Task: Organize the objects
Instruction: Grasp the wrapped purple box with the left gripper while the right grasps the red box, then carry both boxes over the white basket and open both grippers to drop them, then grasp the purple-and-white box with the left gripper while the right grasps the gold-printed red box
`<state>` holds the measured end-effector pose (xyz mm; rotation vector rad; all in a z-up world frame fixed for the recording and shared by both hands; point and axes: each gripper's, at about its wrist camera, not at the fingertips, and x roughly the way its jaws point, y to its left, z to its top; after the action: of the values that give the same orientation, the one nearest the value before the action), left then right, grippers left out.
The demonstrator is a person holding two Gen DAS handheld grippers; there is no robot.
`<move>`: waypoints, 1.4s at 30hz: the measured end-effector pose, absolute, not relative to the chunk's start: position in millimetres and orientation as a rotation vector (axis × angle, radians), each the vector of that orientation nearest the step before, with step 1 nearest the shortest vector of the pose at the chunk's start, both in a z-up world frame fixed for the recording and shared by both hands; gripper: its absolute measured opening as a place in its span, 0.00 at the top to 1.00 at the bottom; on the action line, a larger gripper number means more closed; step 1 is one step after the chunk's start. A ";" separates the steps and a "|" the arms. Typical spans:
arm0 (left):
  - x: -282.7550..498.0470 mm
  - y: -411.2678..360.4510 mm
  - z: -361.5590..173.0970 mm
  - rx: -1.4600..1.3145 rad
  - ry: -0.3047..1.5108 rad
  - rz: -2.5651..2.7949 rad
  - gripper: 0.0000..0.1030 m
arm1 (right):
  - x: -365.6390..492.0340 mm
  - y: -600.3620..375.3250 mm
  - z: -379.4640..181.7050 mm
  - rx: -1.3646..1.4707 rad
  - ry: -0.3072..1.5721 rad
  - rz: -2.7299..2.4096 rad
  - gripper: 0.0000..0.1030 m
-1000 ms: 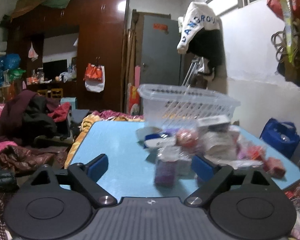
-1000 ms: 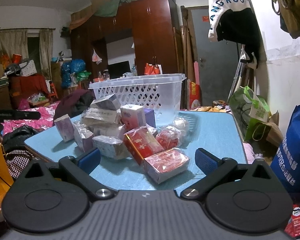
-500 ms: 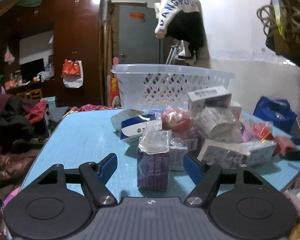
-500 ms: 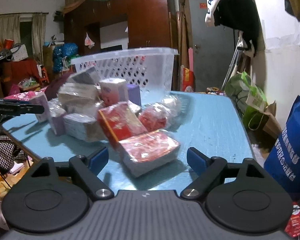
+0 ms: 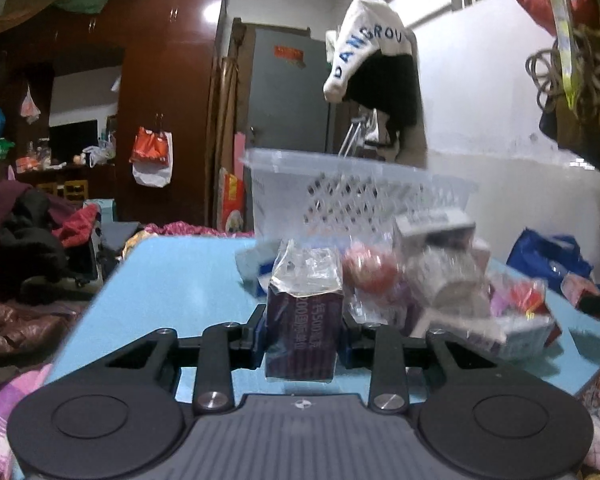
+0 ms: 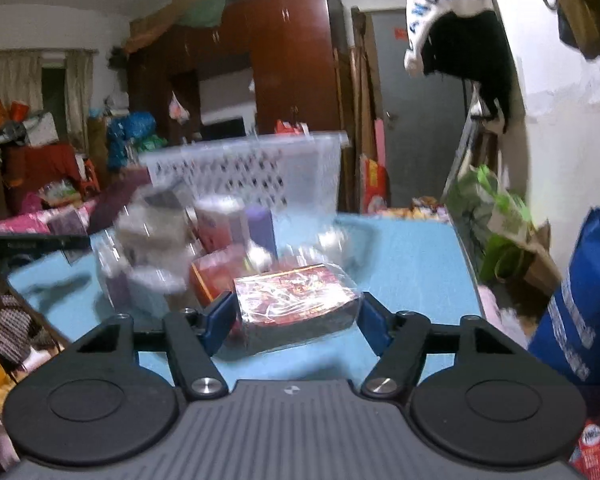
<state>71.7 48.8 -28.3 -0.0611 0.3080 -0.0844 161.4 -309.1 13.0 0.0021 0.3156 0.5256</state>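
Between the blue pads of the left gripper (image 5: 302, 332) a purple box (image 5: 303, 328) wrapped in clear film is clamped upright, a pad being pressed against each of its narrow sides while its crinkled film top rises above the fingers. The box is held at the near end of the blue table (image 5: 180, 276), at the front of a pile of wrapped packages (image 5: 444, 280) in which a red round package (image 5: 370, 270) is seen just beside it; much of that pile is blurred. Beyond the pile a white lattice basket (image 5: 360, 196) is set on the table's far part. In the right wrist view, a red box (image 6: 296, 300) in clear film is bracketed by the pads of the right gripper (image 6: 298, 316); it lies flat and slightly askew, the fingers are closed in against its two ends, and it appears to be gripped, though contact at the right pad is not plainly shown. Behind it the same pile is seen, blurred, with a pink-and-white box (image 6: 220, 224) and a purple carton (image 6: 260, 226) standing in front of the basket (image 6: 252, 172). A blue bag (image 6: 580, 300) is seen off the table's right edge.
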 end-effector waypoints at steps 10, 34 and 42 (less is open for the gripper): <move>200.7 43.9 85.2 -0.093 0.311 -0.156 0.63 | 285.9 -233.9 138.9 -0.049 0.204 0.586 0.33; 158.6 5.6 36.2 -0.047 0.299 -0.186 0.13 | 259.1 -257.2 76.4 0.047 0.387 0.575 0.00; 95.2 -15.5 -0.3 -0.076 0.321 -0.233 0.13 | 189.8 -293.1 9.5 0.133 0.382 0.564 0.00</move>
<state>95.2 -15.5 -0.3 -0.0763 0.3215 -0.2327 189.8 -293.1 9.5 0.1332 0.3817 0.5637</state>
